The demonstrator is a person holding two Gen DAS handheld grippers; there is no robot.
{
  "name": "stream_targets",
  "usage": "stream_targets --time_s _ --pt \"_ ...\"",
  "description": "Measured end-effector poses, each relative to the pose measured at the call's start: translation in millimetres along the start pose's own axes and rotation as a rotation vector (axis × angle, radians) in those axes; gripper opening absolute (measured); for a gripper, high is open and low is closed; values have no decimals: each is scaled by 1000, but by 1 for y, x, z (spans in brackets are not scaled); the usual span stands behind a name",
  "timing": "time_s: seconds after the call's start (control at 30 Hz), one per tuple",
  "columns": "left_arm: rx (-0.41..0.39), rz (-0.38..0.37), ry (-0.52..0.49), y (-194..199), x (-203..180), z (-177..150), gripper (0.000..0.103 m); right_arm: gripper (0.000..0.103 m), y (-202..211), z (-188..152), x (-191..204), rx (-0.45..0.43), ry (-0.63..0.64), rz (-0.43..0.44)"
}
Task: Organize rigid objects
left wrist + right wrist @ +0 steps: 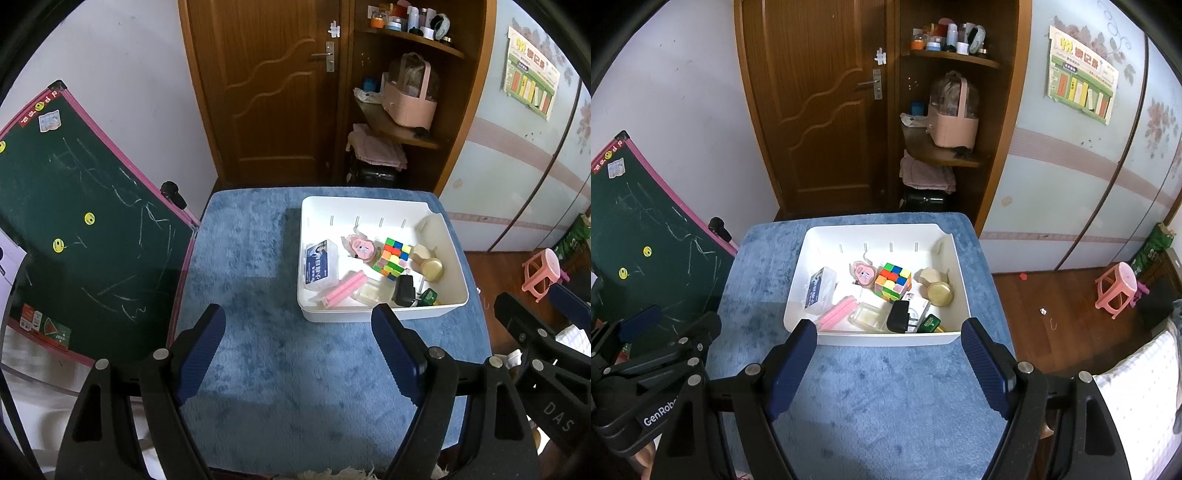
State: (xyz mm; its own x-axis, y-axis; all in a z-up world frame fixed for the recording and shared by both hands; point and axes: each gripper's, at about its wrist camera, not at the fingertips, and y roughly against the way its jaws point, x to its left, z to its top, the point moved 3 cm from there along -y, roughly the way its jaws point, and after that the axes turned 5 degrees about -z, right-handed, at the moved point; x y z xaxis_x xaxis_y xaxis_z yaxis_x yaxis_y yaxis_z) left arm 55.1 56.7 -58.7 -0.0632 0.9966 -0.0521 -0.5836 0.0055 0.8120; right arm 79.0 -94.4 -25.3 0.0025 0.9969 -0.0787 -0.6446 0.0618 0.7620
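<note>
Two grippers hang over the blue-covered table (258, 362), both empty. From where I stand, the left gripper (299, 325) has its jaws spread wide above bare cloth, and the right gripper (888, 338) is just as wide, its tips near the front wall of the white bin (886, 338). Inside the bin lie a colour cube (893, 280), a clear box (820, 290), a pink stick (836, 312), a black charger (898, 316) and a gold tin (940, 293).
</note>
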Motion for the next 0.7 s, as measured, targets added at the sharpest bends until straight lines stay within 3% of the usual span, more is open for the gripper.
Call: stream_targets --time_s 0.7 --pt "8 -1 5 -3 1 -5 84 81 -4 1 -1 7 4 9"
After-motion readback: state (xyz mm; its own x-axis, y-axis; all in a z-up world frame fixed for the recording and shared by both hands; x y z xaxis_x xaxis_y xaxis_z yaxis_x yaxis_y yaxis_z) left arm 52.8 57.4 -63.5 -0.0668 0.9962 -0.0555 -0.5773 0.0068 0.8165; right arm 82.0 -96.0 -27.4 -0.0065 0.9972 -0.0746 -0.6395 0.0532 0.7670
